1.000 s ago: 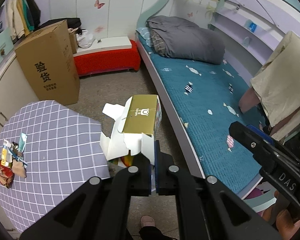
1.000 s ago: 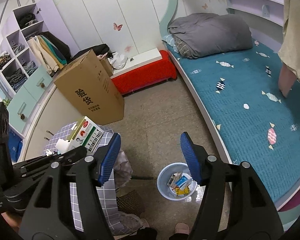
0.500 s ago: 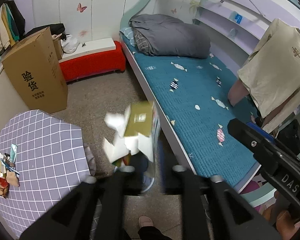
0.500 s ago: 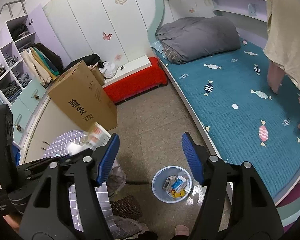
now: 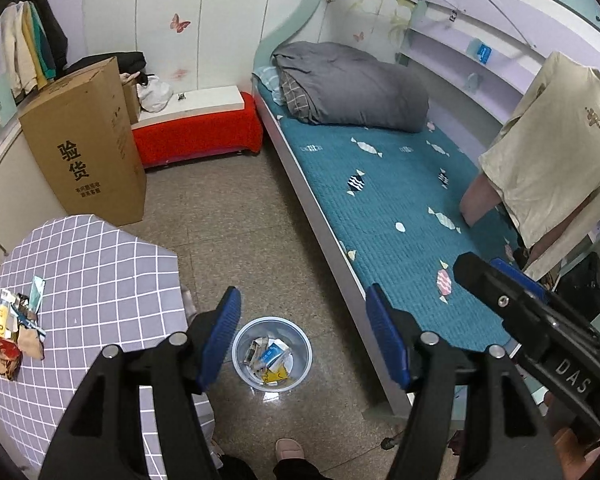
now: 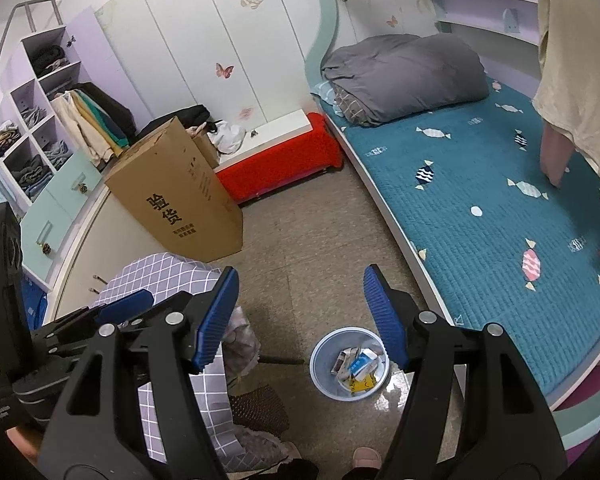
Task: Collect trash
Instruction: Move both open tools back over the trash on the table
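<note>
bin (image 5: 242, 354): translucent glossy plastic
floor (image 5: 236, 216): speckled stone, sheen near the bin
big box (image 5: 84, 148): matt brown cardboard
table cover (image 5: 84, 280): checked cloth
bed cover (image 5: 384, 200): quilted cloth

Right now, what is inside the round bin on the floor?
The bin holds a loose pile of packaging: a blue-and-white carton, pale boxes and a yellow wrapper. Anything under this pile is covered, so I cannot see it.
</note>
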Motion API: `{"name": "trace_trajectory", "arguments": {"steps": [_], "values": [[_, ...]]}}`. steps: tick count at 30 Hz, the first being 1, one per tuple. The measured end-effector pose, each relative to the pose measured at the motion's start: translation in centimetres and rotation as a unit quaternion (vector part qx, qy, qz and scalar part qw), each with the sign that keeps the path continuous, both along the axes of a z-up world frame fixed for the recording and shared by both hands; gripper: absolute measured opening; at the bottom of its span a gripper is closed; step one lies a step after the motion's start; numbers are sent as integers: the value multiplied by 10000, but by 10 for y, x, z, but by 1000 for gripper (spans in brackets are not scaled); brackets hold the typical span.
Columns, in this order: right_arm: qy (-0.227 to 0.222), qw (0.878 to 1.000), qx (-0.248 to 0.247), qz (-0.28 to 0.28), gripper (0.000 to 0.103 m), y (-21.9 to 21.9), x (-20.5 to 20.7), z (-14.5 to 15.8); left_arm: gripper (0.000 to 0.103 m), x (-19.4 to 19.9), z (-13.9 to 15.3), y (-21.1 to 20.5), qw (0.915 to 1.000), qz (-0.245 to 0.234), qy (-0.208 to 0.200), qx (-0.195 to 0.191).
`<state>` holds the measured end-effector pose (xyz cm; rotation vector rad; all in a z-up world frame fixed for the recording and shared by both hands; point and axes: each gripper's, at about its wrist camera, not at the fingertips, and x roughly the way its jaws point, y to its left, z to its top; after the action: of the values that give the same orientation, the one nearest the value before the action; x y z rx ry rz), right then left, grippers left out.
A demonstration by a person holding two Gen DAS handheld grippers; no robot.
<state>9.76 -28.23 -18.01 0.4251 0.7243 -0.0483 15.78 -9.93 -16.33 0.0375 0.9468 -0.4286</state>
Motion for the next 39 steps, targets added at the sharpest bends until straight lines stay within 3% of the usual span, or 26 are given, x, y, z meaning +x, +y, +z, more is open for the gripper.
{"name": "trace_trajectory", "arguments": {"steps": [10,19,27,39], "values": [[-27,9987,-67,511,65,41,2,4,64,-17,4,42,9989,466,-67,-44],[82,9885,-86,1510,66,119,23,-2,64,-31,-2,131,9887,1493,17,-118],[222,9688,-70,2467,66,218,48,-9,64,-37,-13,239,9660,2569,207,-185],[700,9461,57,3162,66,353,90,-47,67,-29,-47,397,9276,3647,765,-252]]}}
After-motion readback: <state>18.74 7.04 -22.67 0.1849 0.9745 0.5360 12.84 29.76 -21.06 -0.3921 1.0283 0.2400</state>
